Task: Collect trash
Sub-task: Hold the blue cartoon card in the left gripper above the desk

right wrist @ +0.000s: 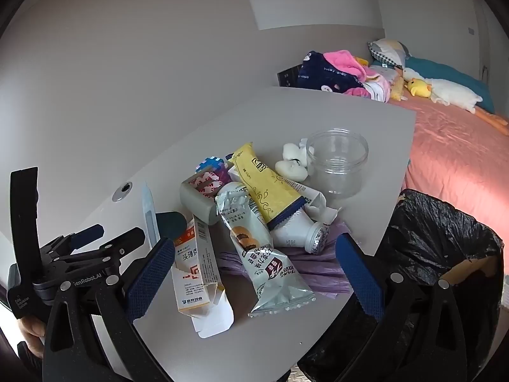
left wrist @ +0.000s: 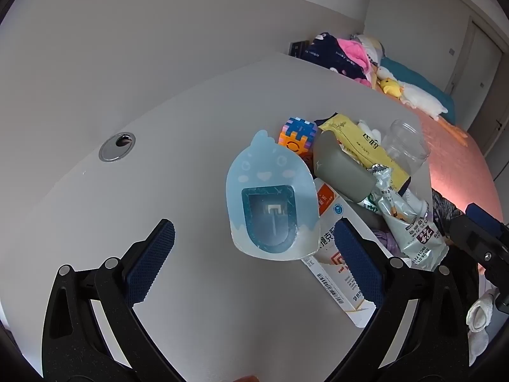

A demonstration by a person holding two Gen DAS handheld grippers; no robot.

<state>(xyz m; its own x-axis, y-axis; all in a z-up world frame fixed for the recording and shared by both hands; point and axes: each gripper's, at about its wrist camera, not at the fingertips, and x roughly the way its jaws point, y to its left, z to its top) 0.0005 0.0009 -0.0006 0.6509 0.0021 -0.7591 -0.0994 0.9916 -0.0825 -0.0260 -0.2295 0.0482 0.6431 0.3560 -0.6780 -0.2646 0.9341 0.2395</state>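
Both jaws gape empty over my table (right wrist: 152, 343); the light, crinkly snack wrapper (right wrist: 270, 273) at twelve o'clock wants pinching mid-body.

**What your counter is carrying**

You have a white counter (right wrist: 261, 343) with a round metal cable grommet (left wrist: 116, 151) set in its top. A heap lies on it: a torn orange-and-white medicine box (right wrist: 194, 273), a silver snack wrapper (right wrist: 273, 273), a yellow wrapper (right wrist: 264, 184), a small white bottle (right wrist: 299, 232) on its side, a grey holder (right wrist: 198, 202), a clear plastic jar (right wrist: 337, 165) standing upright, and a crumpled purple bag (right wrist: 318, 270) beneath the wrappers.
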